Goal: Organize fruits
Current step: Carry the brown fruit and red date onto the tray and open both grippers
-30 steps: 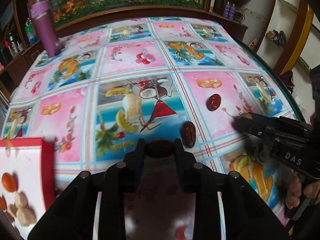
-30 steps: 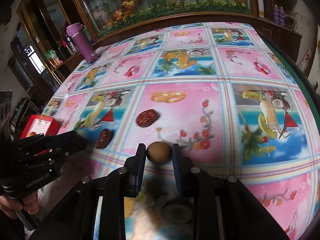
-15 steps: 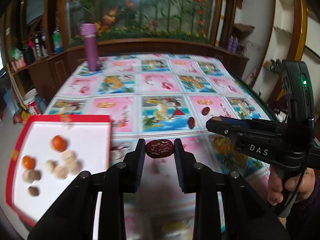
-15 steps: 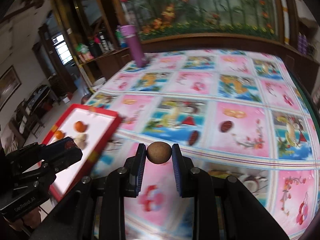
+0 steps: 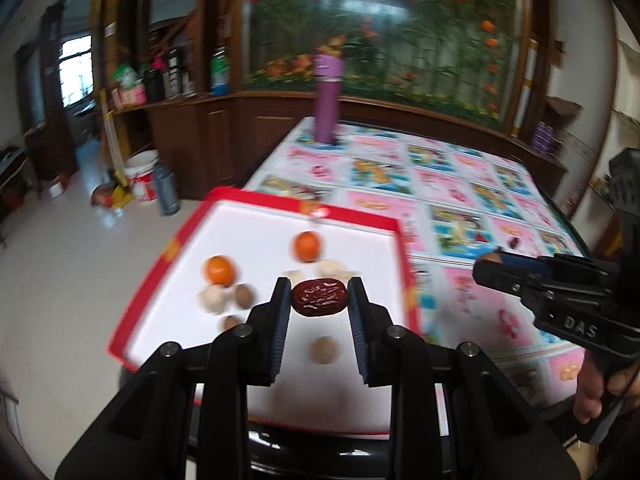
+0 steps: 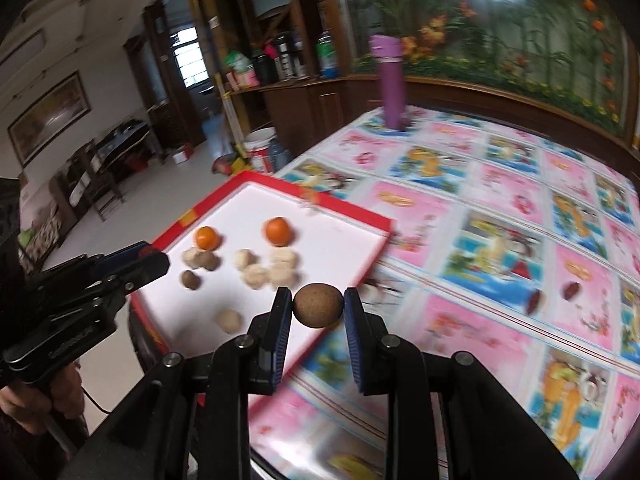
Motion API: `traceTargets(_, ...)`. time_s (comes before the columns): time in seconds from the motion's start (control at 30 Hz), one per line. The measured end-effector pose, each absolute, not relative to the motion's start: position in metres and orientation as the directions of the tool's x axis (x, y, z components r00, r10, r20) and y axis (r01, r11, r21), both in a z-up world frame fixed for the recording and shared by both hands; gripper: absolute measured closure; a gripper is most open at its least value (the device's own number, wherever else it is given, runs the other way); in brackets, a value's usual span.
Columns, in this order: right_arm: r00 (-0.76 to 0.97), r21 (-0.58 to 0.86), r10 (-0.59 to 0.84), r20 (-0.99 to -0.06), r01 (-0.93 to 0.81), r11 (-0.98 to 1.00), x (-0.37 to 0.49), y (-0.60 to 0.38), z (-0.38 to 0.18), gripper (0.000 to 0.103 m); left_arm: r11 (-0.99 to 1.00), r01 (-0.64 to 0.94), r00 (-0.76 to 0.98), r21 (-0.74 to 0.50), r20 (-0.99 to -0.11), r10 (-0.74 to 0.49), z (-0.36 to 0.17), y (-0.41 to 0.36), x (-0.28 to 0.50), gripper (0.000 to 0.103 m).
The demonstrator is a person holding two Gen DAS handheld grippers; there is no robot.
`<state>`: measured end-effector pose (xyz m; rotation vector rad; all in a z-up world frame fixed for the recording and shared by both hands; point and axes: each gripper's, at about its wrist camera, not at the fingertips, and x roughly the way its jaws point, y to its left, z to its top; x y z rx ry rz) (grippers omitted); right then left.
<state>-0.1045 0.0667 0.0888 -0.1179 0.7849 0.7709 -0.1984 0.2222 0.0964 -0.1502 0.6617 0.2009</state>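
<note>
Both grippers have swung from the open tablecloth to the red-rimmed white tray (image 5: 256,205) at the table's left edge. The left gripper (image 5: 319,298) grips a wrinkled red date (image 5: 319,297) in the air over the tray's near half, above a brown longan (image 5: 323,350). The right gripper (image 6: 318,306) clenches a round brown longan (image 6: 318,305) over the tray's right rim. Two oranges (image 6: 277,231) and pale peeled fruits (image 6: 256,274) lie inside; two dates (image 6: 570,290) lie on the floral tablecloth (image 6: 500,184).
</note>
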Motion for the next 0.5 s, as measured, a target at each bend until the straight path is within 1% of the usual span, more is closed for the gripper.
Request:
traceTargets(0.17, 0.402, 0.188, 0.583, -0.707, -0.687, 0.702, -0.102, 0.105, 0.074, 0.078, 0.958, -0.276, 0.753, -0.074, -0.636, 0.168, 0.084, 0.247, -0.198, 0.072)
traceTargets(0.5, 0.316, 0.208, 0.543, -0.778, -0.686, 0.697, -0.099, 0.139, 0.036, 0.078, 0.961, -0.27, 0.707, -0.056, -0.689, 0.159, 0.057, 0.257, -0.182, 0.072)
